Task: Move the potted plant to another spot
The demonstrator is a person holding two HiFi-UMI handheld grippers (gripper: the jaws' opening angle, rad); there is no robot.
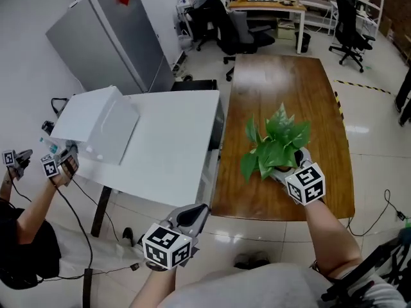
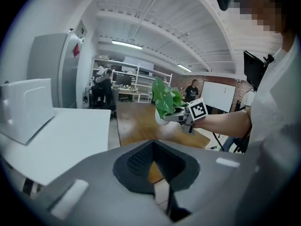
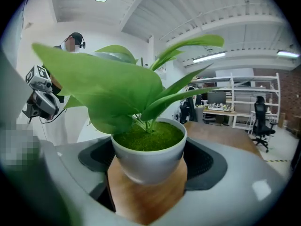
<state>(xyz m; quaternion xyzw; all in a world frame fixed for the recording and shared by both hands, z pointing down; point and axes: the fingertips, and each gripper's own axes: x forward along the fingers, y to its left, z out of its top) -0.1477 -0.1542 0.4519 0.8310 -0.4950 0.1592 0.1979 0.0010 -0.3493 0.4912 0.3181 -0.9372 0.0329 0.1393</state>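
Brown worktop (image 1: 282,82) adjoins a white worktop (image 1: 173,133); office chairs (image 1: 241,34) stand beyond. My right fingers (image 3: 244,173) grip the potted plant (image 1: 276,143); my left fingers (image 1: 192,215) are closed, empty.

Your pot (image 3: 148,157) looks smooth and satin, its leaves (image 3: 113,86) waxy green. The right bench (image 1: 282,82) is glossy brown wood; the left bench (image 1: 173,133) matt white. Your jaws are matt grey plastic with ribbed dark pads (image 3: 202,166).

A white table (image 1: 173,133) stands beside a wooden table (image 1: 282,76), office chairs (image 1: 350,24) beyond.
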